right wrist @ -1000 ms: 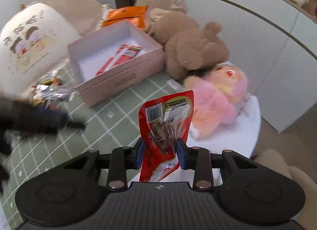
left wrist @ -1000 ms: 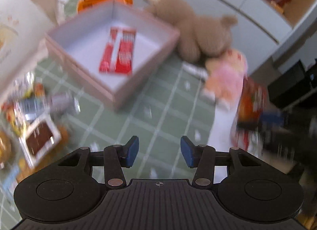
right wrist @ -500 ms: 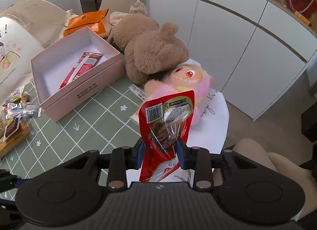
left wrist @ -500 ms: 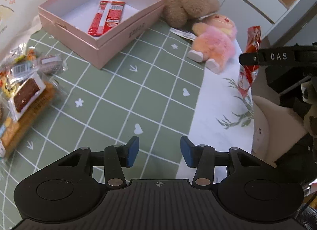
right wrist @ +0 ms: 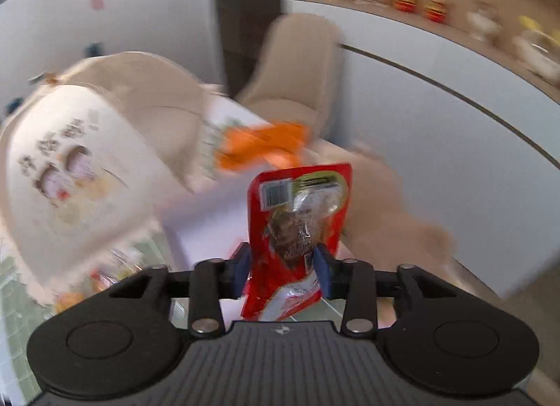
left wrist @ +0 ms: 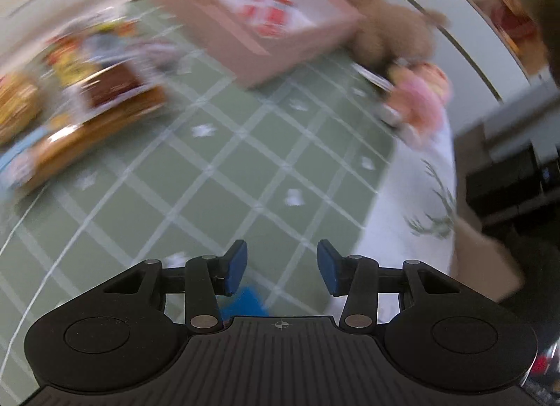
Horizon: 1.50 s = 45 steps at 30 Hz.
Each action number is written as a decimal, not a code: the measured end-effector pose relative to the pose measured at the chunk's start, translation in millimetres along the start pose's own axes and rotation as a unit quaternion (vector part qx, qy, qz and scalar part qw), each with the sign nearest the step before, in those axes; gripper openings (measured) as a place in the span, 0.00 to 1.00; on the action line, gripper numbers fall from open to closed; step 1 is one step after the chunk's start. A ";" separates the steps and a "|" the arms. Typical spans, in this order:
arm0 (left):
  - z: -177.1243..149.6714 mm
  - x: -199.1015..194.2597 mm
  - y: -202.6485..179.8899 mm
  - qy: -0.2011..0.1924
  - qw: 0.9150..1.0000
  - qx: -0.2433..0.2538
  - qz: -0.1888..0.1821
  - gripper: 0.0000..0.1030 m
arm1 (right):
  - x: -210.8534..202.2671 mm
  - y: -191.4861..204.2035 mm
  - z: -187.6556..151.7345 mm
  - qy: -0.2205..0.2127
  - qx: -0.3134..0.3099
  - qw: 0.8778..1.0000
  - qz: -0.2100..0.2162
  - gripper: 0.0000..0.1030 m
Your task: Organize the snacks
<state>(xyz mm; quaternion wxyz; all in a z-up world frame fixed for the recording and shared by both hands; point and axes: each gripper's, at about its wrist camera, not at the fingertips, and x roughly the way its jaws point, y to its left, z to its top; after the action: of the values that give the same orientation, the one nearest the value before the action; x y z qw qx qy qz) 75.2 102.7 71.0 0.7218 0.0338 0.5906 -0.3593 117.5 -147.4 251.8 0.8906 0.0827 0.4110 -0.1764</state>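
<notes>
My right gripper (right wrist: 282, 271) is shut on a red snack pouch (right wrist: 297, 231) with a clear window, held upright above the pink box, whose white inside (right wrist: 210, 217) shows blurred just behind it. My left gripper (left wrist: 282, 266) is open and empty, low over the green checked cloth (left wrist: 210, 175). In the left wrist view the pink box (left wrist: 252, 18) lies ahead with a red wrapper (left wrist: 269, 16) inside. A pile of loose snacks (left wrist: 87, 91) lies at the left. Both views are motion-blurred.
A brown teddy bear (left wrist: 388, 31) and a pink plush toy (left wrist: 416, 98) lie to the right of the box. An orange bag (right wrist: 262, 147), a cream printed bag (right wrist: 70, 175) and a beige chair (right wrist: 297, 66) stand behind it. The table edge (left wrist: 451, 196) is at the right.
My right gripper has swung left and forward with the pouch, from beside the plush toys to over the box. My left gripper has moved lower and turned left over the cloth.
</notes>
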 end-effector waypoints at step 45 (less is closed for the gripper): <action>88.7 -36.0 168.9 -0.202 0.948 -0.154 0.192 0.45 | 36.6 41.7 -161.9 0.162 -0.097 0.974 0.123 0.20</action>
<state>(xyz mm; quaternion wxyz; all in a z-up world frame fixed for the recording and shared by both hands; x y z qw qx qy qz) 241.4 202.9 65.8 0.8774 -0.0387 0.4635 -0.1180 41.6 -70.6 119.1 0.8305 0.0731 0.5521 -0.0093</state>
